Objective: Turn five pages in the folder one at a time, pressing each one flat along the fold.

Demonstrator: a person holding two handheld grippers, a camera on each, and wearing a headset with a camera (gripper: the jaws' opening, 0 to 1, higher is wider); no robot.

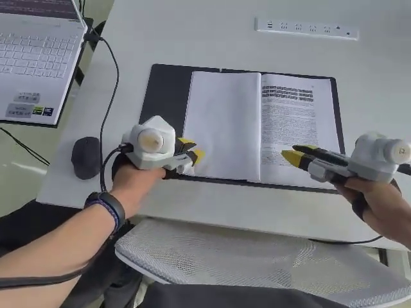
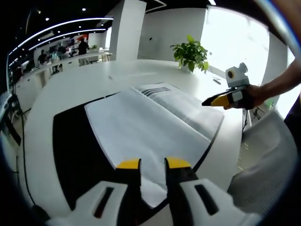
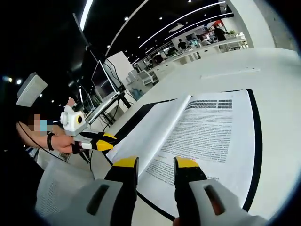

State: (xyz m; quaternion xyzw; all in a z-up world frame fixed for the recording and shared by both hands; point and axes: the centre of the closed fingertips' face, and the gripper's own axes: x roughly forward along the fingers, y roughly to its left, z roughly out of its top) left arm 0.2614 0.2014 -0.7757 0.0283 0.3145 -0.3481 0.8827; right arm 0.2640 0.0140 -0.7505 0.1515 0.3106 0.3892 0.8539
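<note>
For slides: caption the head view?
Left claw and right claw, open, at the near edge of the open folder.

Open folder (image 1: 168, 90) on white table (image 1: 192, 32)

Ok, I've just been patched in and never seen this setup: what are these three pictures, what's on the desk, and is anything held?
No robot arm here: a person holds a two-jaw gripper in each hand. The wide picture comes from a headset camera looking down at the white table. The two round pictures come from cameras riding on the left gripper and the right gripper, looking along their yellow-tipped jaws. On the table lies an open black folder, with a blank page beside a printed page. A laptop, a mouse and a power strip sit around it. Both grippers have their jaws apart and hold nothing.
</note>
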